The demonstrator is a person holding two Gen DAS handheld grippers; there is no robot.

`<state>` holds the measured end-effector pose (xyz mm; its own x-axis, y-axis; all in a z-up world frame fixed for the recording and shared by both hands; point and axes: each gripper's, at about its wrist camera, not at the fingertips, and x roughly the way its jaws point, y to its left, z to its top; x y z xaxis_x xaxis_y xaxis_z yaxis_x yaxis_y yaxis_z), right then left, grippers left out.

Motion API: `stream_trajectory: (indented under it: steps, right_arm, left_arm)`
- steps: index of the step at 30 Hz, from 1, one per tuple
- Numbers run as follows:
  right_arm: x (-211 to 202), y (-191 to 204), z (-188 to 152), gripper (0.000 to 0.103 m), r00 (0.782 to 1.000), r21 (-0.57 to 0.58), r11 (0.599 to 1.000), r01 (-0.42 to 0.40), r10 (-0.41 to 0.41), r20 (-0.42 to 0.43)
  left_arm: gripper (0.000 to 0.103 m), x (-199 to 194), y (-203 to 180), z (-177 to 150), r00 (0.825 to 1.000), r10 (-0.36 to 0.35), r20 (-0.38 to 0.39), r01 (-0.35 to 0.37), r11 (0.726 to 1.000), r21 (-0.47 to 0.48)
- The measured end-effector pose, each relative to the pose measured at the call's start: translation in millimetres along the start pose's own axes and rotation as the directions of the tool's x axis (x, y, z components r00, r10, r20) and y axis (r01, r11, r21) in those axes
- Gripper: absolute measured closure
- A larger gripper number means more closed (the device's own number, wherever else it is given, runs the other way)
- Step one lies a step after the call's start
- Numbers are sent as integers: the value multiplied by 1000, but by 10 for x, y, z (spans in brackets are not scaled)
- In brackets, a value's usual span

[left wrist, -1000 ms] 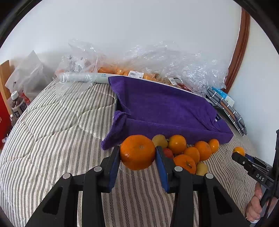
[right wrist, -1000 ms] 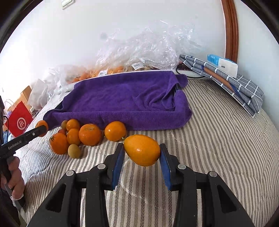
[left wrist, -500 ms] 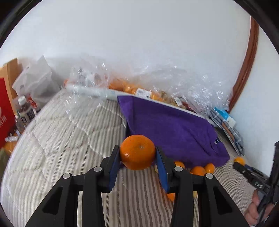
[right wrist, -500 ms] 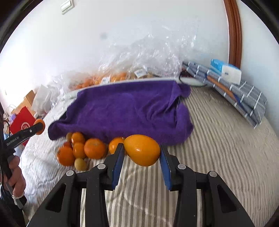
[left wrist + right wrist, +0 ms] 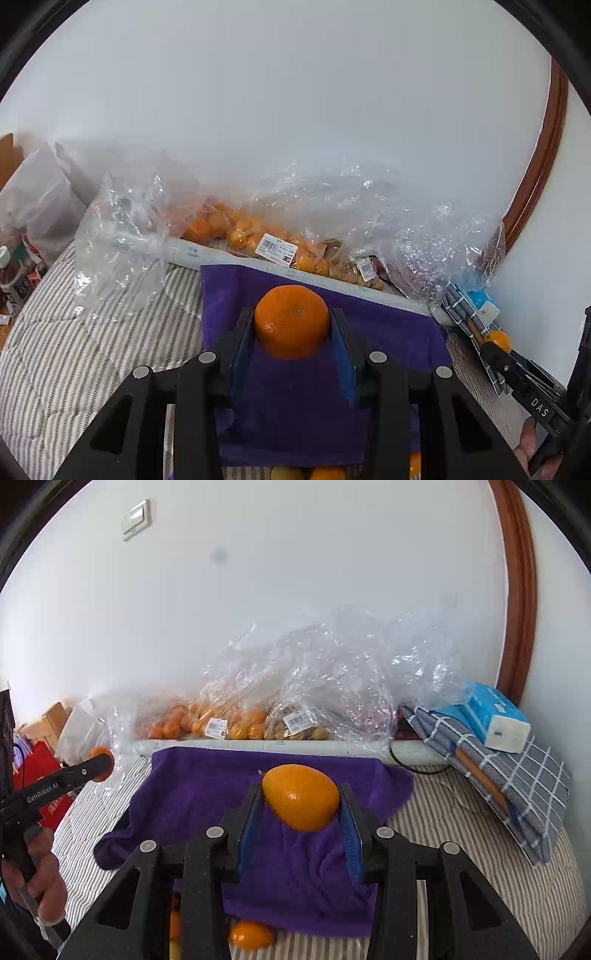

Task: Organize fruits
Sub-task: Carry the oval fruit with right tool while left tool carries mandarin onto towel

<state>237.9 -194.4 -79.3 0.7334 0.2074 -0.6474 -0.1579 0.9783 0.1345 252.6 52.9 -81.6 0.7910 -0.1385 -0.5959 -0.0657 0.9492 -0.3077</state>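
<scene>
My left gripper (image 5: 292, 325) is shut on a round orange (image 5: 291, 322), held above the purple towel (image 5: 388, 332) that lines a tray. My right gripper (image 5: 301, 799) is shut on a smooth egg-shaped orange-yellow fruit (image 5: 301, 797), also over the purple towel (image 5: 192, 790). In the left wrist view the right gripper (image 5: 496, 345) shows at the right edge with its fruit. The left gripper (image 5: 98, 762) shows at the left edge of the right wrist view, a hand on its handle. Loose oranges (image 5: 251, 935) lie on the striped bedding below the towel's near edge, mostly hidden by the gripper bodies.
Clear plastic bags of oranges (image 5: 236, 229) and small brown fruit (image 5: 299, 727) line the white wall behind the tray. A folded grey checked cloth (image 5: 517, 786) with a blue tissue pack (image 5: 495, 720) lies at the right. A red bag (image 5: 40, 775) stands at the left.
Both grippers rose and moved forward from the pile of loose oranges to over the purple towel, each keeping its fruit. The pile has dropped to the bottom edge of both views.
</scene>
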Motion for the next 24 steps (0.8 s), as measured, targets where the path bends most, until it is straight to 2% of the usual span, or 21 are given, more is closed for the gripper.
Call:
stream_trajectory:
  steps: [5, 12, 17, 24]
  right_arm:
    - [437, -82, -92, 63, 996, 15, 1000, -19, 20, -85]
    - [698, -293, -194, 63, 988, 74, 997, -27, 38, -148]
    - [733, -378, -243, 63, 988, 81, 997, -2, 15, -154]
    - [831, -403, -300, 63, 980, 104, 995, -2, 22, -196]
  left_arm:
    - [65, 335, 29, -113, 997, 22, -76, -22, 1000, 9]
    - [65, 563, 47, -324, 988, 8, -151, -4, 1000, 28]
    - [65, 599, 42, -374, 987, 0, -159, 2, 1000, 15]
    - [65, 619, 13, -432, 987, 7, -163, -2, 1000, 28]
